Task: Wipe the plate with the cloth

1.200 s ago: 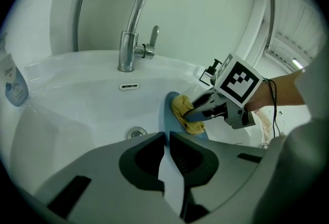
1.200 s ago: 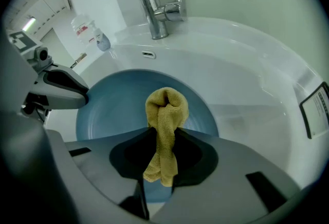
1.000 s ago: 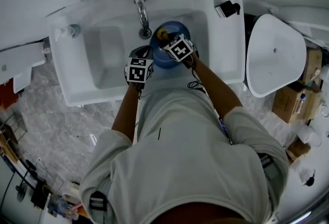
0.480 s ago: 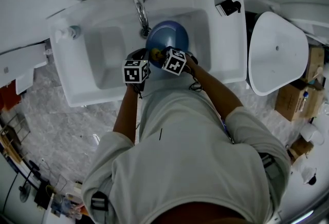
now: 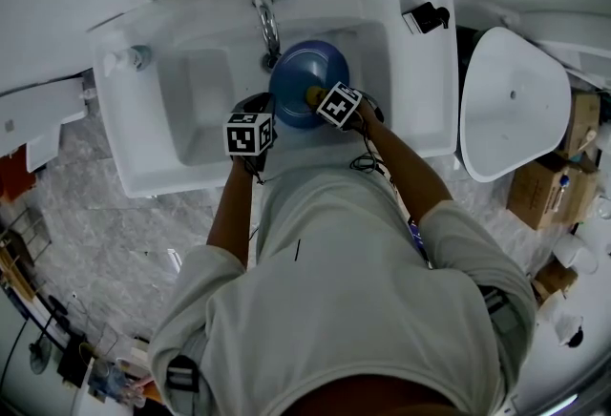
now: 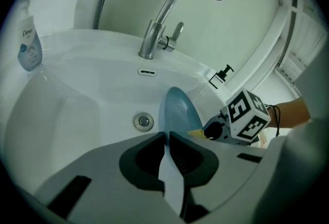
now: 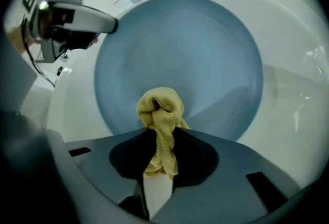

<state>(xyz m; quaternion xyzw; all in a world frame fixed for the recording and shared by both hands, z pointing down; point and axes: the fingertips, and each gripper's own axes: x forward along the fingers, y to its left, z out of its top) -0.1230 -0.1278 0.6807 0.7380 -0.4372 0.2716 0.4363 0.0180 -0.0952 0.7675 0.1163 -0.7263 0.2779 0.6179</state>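
A blue plate (image 5: 304, 80) stands tilted on edge inside the white sink (image 5: 191, 109). My left gripper (image 5: 256, 123) is shut on the plate's (image 6: 177, 112) near rim (image 6: 167, 135), holding it up. My right gripper (image 5: 329, 101) is shut on a bunched yellow cloth (image 7: 160, 115), which presses against the plate's (image 7: 185, 53) inner face low down. The cloth (image 5: 313, 95) shows as a small yellow patch in the head view. From the left gripper view, the right gripper (image 6: 211, 130) sits at the plate's right side.
A chrome tap (image 6: 169, 17) rises behind the plate, with the drain (image 6: 143, 121) left of the plate. A soap bottle (image 6: 28, 48) stands on the sink's left ledge. A second white basin (image 5: 511, 99) and cardboard boxes (image 5: 549, 185) lie to the right.
The plate has tipped up and shifted slightly back toward the tap. My right gripper with the cloth has moved across the plate's face to its right side. The left gripper barely moved.
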